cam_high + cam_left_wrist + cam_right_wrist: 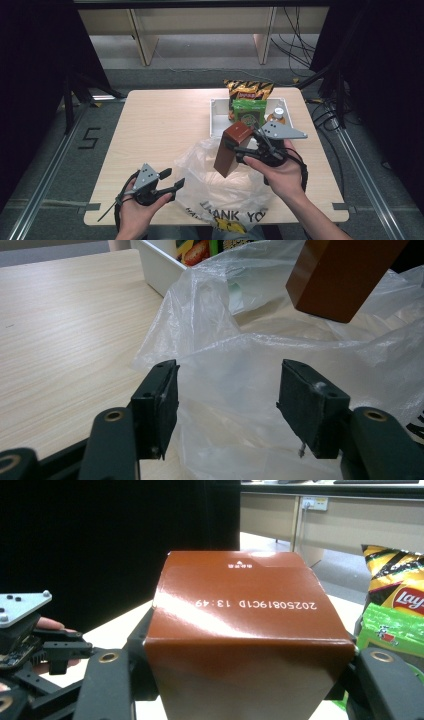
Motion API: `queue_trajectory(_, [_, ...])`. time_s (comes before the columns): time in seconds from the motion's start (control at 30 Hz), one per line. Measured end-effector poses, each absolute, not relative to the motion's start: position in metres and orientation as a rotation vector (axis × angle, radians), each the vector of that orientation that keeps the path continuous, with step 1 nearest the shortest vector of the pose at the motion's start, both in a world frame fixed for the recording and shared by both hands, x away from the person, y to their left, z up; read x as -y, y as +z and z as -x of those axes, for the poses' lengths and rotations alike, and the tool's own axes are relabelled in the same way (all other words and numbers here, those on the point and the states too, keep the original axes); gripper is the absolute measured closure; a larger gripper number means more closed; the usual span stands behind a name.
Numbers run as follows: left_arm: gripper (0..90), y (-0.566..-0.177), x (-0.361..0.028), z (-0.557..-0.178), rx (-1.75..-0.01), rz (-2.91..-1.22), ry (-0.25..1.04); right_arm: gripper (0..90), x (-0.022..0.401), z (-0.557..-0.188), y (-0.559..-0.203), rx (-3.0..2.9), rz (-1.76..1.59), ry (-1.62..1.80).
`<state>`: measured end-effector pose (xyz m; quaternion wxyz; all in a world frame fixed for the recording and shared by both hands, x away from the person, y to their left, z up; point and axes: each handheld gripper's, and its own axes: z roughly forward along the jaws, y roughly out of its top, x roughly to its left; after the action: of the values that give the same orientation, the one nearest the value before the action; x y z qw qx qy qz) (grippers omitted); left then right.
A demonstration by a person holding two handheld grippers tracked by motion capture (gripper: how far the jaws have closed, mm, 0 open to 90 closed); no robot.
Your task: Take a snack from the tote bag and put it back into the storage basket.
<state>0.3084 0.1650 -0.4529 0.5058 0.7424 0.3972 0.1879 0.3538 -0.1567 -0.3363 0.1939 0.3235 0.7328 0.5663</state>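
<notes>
My right gripper (245,150) is shut on a brown carton (227,155), held tilted in the air above a clear plastic bag (220,192). In the right gripper view the carton (245,630) sits between both jaws, its printed date upside down. The left gripper (174,179) rests low at the bag's left edge, open. In the left gripper view its pads (159,405) stand wide apart with crumpled bag film (225,340) lying between and beyond them, and the carton (345,275) hangs at the upper right.
A white bin (216,120) at the table's back right holds a yellow chips bag (247,90), a green snack pack (248,112) and a capped bottle (277,115). The bag carries "THANK YOU" print near the front edge. Bare wood (160,120) spreads to the left.
</notes>
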Motion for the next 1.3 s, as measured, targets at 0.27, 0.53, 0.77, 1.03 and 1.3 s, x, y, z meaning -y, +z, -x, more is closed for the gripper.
queue_trajectory(0.27, [40.6,-0.453,-0.164,-0.308,-0.96,-1.796,0.458,38.6,0.157,-0.356,-0.332,-2.036,-0.926,1.617])
queue_trajectory(0.53, [40.5,-0.453,-0.165,-0.308,-0.96,-1.795,0.458,38.6,0.158,-0.36,-0.33,-2.033,-0.92,1.6])
queue_trajectory(0.77, [40.5,-0.453,-0.165,-0.308,-0.958,-1.797,0.46,38.6,0.158,-0.363,-0.325,-2.018,-0.916,1.609])
queue_trajectory(1.03, [40.6,-0.453,-0.165,-0.309,-0.957,-1.792,0.457,38.6,0.159,-0.365,-0.322,-1.983,-0.895,1.597])
queue_trajectory(1.3, [40.6,-0.453,-0.165,-0.309,-0.96,-1.798,0.459,38.6,0.16,-0.369,-0.319,-1.981,-0.889,1.6])
